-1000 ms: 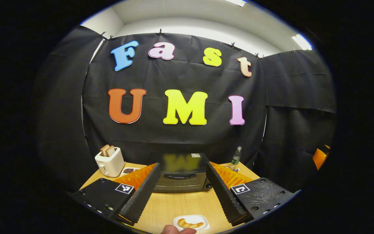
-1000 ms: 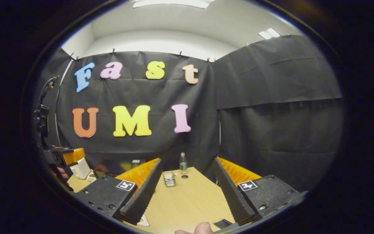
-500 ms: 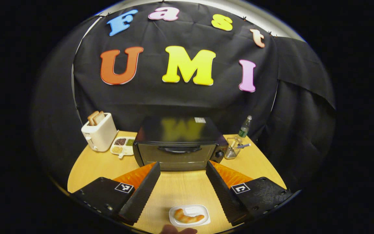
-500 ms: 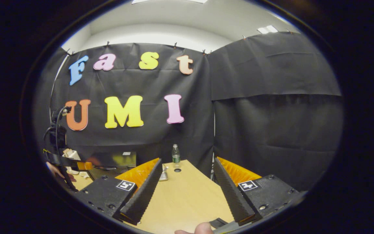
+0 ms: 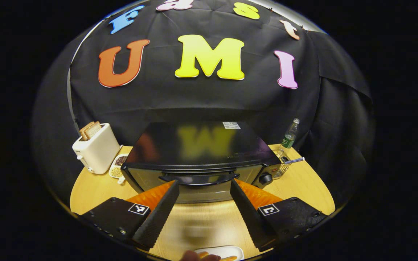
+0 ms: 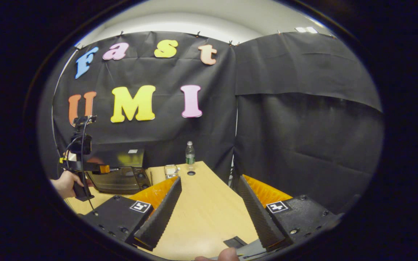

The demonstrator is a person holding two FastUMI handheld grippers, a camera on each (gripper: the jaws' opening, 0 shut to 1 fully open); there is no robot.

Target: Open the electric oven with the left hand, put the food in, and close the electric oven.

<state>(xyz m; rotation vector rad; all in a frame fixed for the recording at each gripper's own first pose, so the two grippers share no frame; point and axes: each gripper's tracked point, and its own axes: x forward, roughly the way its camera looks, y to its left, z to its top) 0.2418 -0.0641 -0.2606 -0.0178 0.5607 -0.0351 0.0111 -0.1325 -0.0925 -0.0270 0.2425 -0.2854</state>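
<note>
- In the left gripper view, the left claw (image 5: 202, 203) is standing wide open with nothing between its fingers, low in the centre of the frame.
- The electric oven (image 5: 198, 159) is sitting on the bench (image 5: 93, 186) in the middle of the frame, straight ahead of that claw, with its door closed.
- The oven handle (image 5: 199, 179) is lying crosswise, its long axis running left to right across the frame, just above the gap between the two fingers and apart from them.
- My judgement: the coming move is turning on this alignment. The handle is sitting squarely ahead of the open fingers, so a forward reach should be bringing them to the bar, though they spread side to side along it rather than across it.
- The food, a pale plate (image 5: 227, 251) carrying something orange, is lying at the bottom edge of the frame, on the near side of the claw from the oven.
- In the right gripper view, the right claw (image 6: 209, 214) is also gaping open and empty, low in the frame, over bare bench (image 6: 209, 203).
- There the oven (image 6: 118, 170) is showing at middle left, well apart, with the left gripper (image 6: 85, 165) and its hand (image 6: 64, 183) in front of it; the left claw is clearly the nearer one.
</note>
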